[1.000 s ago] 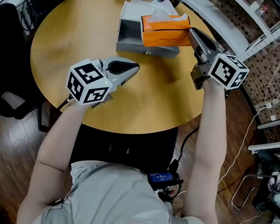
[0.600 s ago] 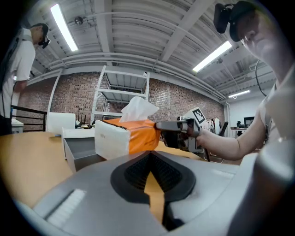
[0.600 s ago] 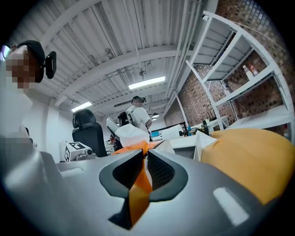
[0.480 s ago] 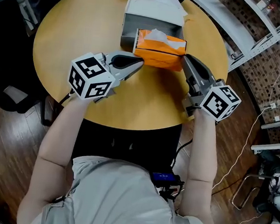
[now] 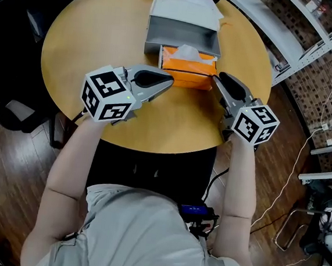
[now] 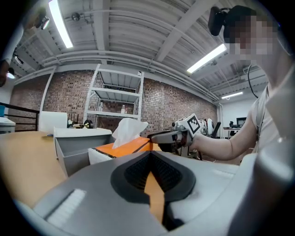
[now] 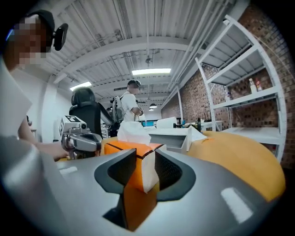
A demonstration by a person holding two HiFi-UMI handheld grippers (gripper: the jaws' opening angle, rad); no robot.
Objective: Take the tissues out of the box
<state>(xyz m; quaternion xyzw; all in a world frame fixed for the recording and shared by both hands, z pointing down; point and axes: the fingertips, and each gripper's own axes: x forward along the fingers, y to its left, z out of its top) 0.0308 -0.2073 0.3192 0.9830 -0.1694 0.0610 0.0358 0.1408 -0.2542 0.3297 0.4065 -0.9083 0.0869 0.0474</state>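
An orange tissue box (image 5: 186,73) (image 6: 122,148) stands on the round wooden table (image 5: 93,40), just in front of an open grey box (image 5: 164,33). A white tissue (image 5: 188,51) (image 7: 132,132) sticks up from its top slot. My right gripper (image 5: 217,79) (image 7: 145,161) is at the box's right end. Its jaws are opening, with the box's corner between them and a gap beside the right pad. At the box's left front corner sits my left gripper (image 5: 170,82) (image 6: 150,159), jaws together, holding nothing.
White sheets (image 5: 186,9) lie behind the grey box (image 6: 76,152). A white metal shelf (image 5: 316,33) stands to the right of the table and a dark chair (image 5: 10,56) to the left. A person (image 7: 131,103) stands far off in the room.
The tissue box came off the grey box toward me and down onto the table. My right gripper's jaws have widened round it. My left gripper moved up to the box's left corner.
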